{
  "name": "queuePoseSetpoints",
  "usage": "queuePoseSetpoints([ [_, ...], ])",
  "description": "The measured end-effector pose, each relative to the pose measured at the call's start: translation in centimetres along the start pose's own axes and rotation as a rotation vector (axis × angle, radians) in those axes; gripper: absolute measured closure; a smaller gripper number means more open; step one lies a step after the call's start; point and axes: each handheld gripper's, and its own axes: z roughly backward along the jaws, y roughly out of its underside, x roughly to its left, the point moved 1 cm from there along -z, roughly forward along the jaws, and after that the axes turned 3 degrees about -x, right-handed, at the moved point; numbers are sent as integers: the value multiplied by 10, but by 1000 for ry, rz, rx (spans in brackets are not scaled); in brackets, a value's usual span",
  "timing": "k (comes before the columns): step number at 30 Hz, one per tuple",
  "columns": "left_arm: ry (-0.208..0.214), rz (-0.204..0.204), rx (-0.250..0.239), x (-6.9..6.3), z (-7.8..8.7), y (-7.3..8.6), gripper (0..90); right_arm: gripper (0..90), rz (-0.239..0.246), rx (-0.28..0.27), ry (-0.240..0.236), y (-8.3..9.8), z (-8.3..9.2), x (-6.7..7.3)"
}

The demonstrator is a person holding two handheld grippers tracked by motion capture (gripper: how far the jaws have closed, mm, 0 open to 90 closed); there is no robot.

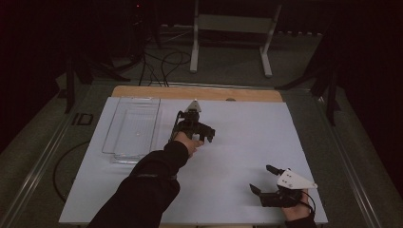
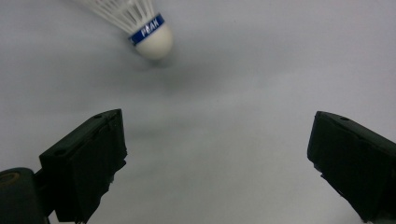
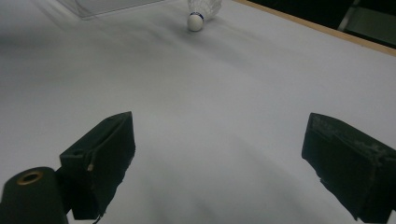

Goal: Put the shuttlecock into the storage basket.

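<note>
Nearest the high camera we note the dark sleeve [image 1: 142,190] of the person's left arm, reaching forward over the white worktop [image 1: 237,142]. Starting at the left, a clear plastic tray [image 1: 130,128] lies flat near the worktop's left edge, rectangular, thin-walled and glossy, with nothing visible in it. Just right of it the left gripper [image 1: 203,135] hangs above the matte sheet, its black jaws spread wide with nothing between them. In its own view the shuttlecock [image 2: 148,28] lies just ahead of the jaws and toward the left one: a rounded off-white cork nose, a blue printed band, white ribbed feathers running out of the top edge. Farthest right, the right gripper [image 1: 263,178] sits low near the front edge, also wide and empty, well apart from the shuttlecock [image 3: 201,13]. We judge the step in hand to be the approach for a pick-up. The next move calls for carrying the left gripper forward, centring the cork between the jaws, then closing gently, since the feathers look fragile and the nose is likely to roll.
</note>
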Motion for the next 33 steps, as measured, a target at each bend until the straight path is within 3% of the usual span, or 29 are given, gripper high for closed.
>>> queuePoseSetpoints([
  [3, -11, 36, -24, -2, -2, -3, 50, 96, -1, 0, 3, 0, 0, 0],
  [5, -3, 92, -40, -2, -4, -4, 50, 97, -2, 1, 4, 0, 0, 0],
  [8, 5, 110, -54, -4, -7, -5, 50, 97, -3, 1, 8, 0, 1, 0],
  [11, -18, 112, -40, -5, -12, -5, 50, 97, -4, 0, 9, 0, 1, 0],
  [17, -50, 178, -74, 0, -17, -8, 52, 97, -4, 2, 5, 0, 0, 0],
  [22, -76, 179, -78, -4, -25, -10, 51, 97, -5, 3, 4, 0, 1, 0],
  [24, -50, 186, -87, -4, -28, -10, 51, 97, -4, 2, 6, 0, 1, 0],
  [27, -63, 197, -104, -5, -31, -10, 88, 97, -6, 3, 5, 1, 1, 0],
  [33, -122, 191, -151, -5, -29, -12, 160, 97, -6, 2, 3, 1, 1, 0],
])
